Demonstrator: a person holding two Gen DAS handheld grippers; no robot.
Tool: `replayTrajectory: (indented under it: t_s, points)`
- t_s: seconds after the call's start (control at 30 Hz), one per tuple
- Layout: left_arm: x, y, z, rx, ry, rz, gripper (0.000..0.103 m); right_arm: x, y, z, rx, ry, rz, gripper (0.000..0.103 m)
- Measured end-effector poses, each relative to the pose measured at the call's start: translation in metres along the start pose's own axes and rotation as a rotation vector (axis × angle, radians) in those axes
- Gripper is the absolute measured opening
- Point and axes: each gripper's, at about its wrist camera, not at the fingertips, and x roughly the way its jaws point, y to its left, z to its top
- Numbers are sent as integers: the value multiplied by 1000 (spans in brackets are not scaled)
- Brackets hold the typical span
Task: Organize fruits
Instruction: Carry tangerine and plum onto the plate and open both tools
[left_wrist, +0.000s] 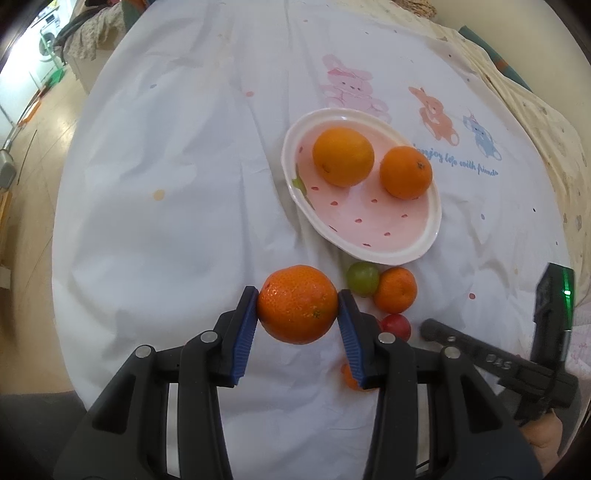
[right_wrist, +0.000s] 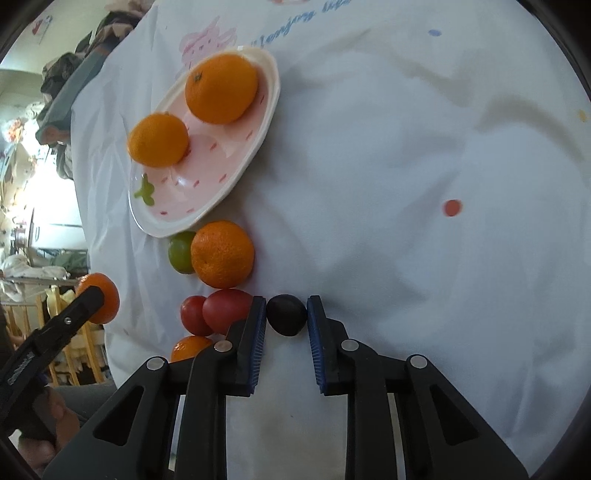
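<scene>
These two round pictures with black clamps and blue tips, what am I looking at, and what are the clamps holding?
Each picture comes from a fisheye camera mounted on a hand-held gripper, looking along its two fingers; a person holds one in each hand. In the left wrist view, the left gripper is closed on a large orange. In the right wrist view, the right gripper clasps a dark plum. On the white cloth sits a pink plate with two oranges. Nearer lie a green fruit, another orange, two red fruits and a small orange.

Glossy glazed plate (left_wrist: 430, 236), creased matt cloth (left_wrist: 184, 166), ribbed blue gripper pads (left_wrist: 243, 332).
</scene>
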Motion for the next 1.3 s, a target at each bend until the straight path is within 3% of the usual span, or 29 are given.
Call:
replayTrajectory:
  t_s: [0.13,0.23,0.37,0.5,0.63,0.8,0.9,1.07,1.3]
  points:
    - [-11,4,4,-8,-18,-2,39,-33,0,4,-6,-74,45,24]
    - [-29,8,23,-33,-40,-53,39,-59,6,14,-25,-138,98,24]
    - [-40,-7,54,50,-108,6,39,-74,16,38,-48,-180,144,24]
    - [-24,-21,75,100,-122,23,39,-74,34,67,-103,-204,142,24]
    - [4,-29,80,127,-82,17,39,-71,48,95,-177,-223,119,24]
    - [41,-33,75,163,-9,43,39,-47,56,122,-213,-172,106,24]
    - [57,-37,69,187,32,34,39,-24,50,120,-196,-115,113,24]
    - [64,-42,67,193,38,9,40,5,35,111,-143,-18,111,24]
    - [71,-49,65,224,38,10,40,16,38,115,-150,6,84,24]
